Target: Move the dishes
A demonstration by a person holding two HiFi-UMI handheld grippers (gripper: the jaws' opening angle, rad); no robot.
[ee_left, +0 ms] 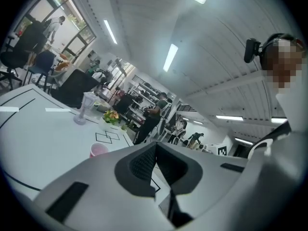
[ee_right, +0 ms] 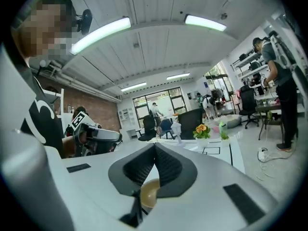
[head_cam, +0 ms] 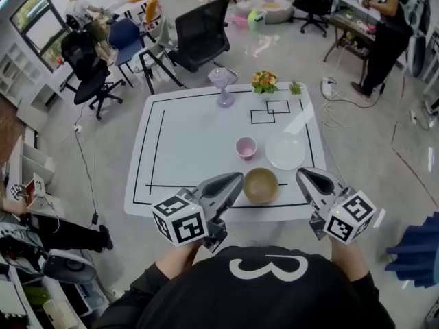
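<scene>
Table (head_cam: pixel 192 142) with bowl (head_cam: pixel 260 185) amid office chairs (head_cam: pixel 202 36)

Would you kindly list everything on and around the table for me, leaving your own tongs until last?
Table: one, white with black lines, in front of the person.
Bowl: one, tan, near edge, between the tongs.
Cup: one, pink, mid-table.
Plate: one, white, right of the cup.
Glass: one, pale purple, far edge.
Flowers: one pot, orange and yellow, far edge.
Chairs: several, black and blue, beyond the table.
Person: one, dark clothes, far right.
Left tongs: one, grey, shut, empty.
Right tongs: one, grey, shut, empty.
</scene>
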